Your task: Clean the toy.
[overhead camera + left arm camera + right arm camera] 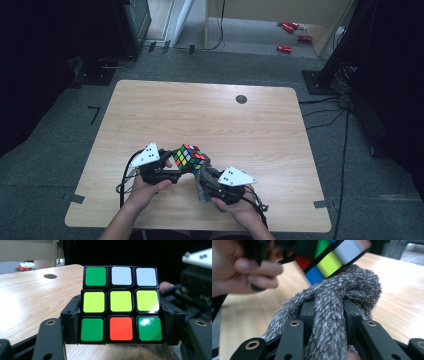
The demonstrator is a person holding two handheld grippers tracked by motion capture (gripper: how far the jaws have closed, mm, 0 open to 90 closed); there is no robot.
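- Grey fuzzy cloth (329, 315), pinched in the right gripper (328, 312), presses the cube's underside — evidently to wipe it.
- Left gripper (120, 322) clamps the puzzle cube (121, 305) lower-centre, lifted off the worktop (210, 115) — steadied for wiping.

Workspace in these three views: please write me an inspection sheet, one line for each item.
Surface: light wooden table, round dark disc near its far edge.
Job's things: scrambled cube held above the table; fuzzy grey cloth pressed against the cube from below.
Clutter: nothing seen on the table.
Grippers: left gripper shut on the cube, jaws at its two sides; right gripper shut on the cloth.
Cables: black cable hangs from the left gripper; more cables on the floor at the right.
Surroundings: grey carpet, red objects on the floor far behind, dark stands at both sides.
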